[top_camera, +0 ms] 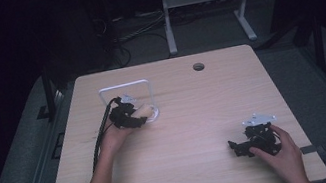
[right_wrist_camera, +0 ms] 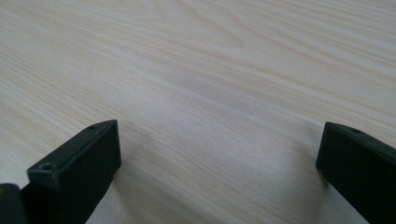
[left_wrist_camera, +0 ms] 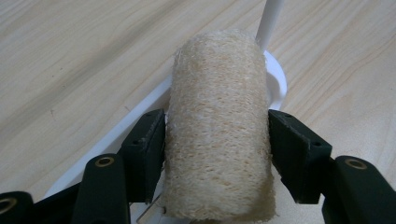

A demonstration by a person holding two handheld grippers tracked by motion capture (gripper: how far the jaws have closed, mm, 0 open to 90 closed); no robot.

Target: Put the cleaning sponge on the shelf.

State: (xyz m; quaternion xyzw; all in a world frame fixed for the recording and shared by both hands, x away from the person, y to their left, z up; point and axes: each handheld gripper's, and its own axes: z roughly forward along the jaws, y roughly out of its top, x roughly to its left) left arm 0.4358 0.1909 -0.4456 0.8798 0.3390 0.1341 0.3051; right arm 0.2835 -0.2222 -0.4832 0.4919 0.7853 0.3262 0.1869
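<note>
Left gripper at left-centre of the desk, pinching a loofah roll across its width; both jaws pressed against the roll's sides in the left gripper view. Roll pale beige, fibrous, cylindrical, lying lengthwise away from the camera. In the high view, roll seen just past the left hand, directly over the base of a white wire stand.

Stand: thin white rectangular frame rising upright from a white base plate. One upright white post close behind the roll's far end in the left gripper view. Contact between roll and base plate: cannot tell, underside hidden by the roll itself. Frame stands on the far side of the roll, between it and the desk's far edge.

Black cable trailing from left gripper along the forearm toward the near-left desk edge.

Right gripper near the right-front corner of the desk, well apart from roll and stand, held in the right hand. Jaws spread wide, bare wood grain between them in the right gripper view; low over the desk surface.

Round grommet hole near far edge of the desk. White table legs and loose cables on dark floor beyond the desk.
</note>
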